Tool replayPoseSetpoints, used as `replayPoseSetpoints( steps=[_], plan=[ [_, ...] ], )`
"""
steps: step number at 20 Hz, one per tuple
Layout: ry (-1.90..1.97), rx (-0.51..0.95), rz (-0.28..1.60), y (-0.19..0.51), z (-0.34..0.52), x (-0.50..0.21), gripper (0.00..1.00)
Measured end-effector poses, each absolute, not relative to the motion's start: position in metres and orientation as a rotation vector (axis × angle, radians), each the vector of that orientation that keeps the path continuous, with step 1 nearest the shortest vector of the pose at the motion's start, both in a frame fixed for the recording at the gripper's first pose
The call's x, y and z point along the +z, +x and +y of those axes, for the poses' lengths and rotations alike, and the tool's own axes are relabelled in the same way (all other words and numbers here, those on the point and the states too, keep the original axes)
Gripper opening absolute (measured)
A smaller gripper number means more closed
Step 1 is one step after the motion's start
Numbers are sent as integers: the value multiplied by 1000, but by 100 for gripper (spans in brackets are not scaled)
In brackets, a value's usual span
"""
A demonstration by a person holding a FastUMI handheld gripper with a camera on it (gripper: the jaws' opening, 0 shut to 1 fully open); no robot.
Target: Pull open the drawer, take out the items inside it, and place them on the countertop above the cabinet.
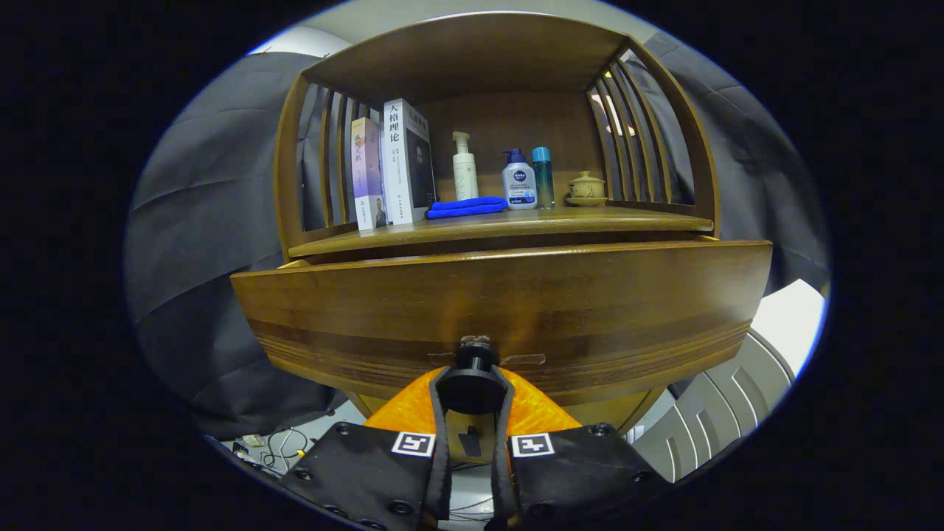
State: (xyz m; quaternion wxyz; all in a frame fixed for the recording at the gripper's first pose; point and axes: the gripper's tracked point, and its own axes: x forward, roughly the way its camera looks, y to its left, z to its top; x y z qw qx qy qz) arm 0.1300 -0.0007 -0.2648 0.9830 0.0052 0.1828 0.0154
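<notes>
Down at the front of the cabinet, the gripper has its two fingers closed around the round dark knob of the drawer, one finger on each side of it, so the knob sits clamped between the tips. Strips of tape lie on the wood to either side of the knob's stem.

That drawer front is a wide slab of dark brown wood with paler grooved bands along its lower part. It stands forward of the countertop edge above it, with a shadowed gap between the two, so I judge the drawer to be at least partly pulled out. Its inside cannot be seen from here, and nothing of what it holds shows yet. The emptying is all left to do, as far as one can tell.

Beyond, the countertop already carries things under a slatted wooden hutch: two books standing to the left, a folded blue cloth, a white pump bottle, a blue-capped lotion bottle, a slim teal bottle and a small lidded cup on a saucer. Bare wood in front of these leaves room for setting items down.
</notes>
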Motion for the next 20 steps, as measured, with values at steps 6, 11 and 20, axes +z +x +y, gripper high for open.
replayPoseSetpoints(
  steps=[6,11,20],
  plan=[
    [-20,46,363,129,-1,-265,24],
    [-40,59,375,128,-1,-268,24],
    [-77,95,373,129,-1,-267,24]
  ],
)
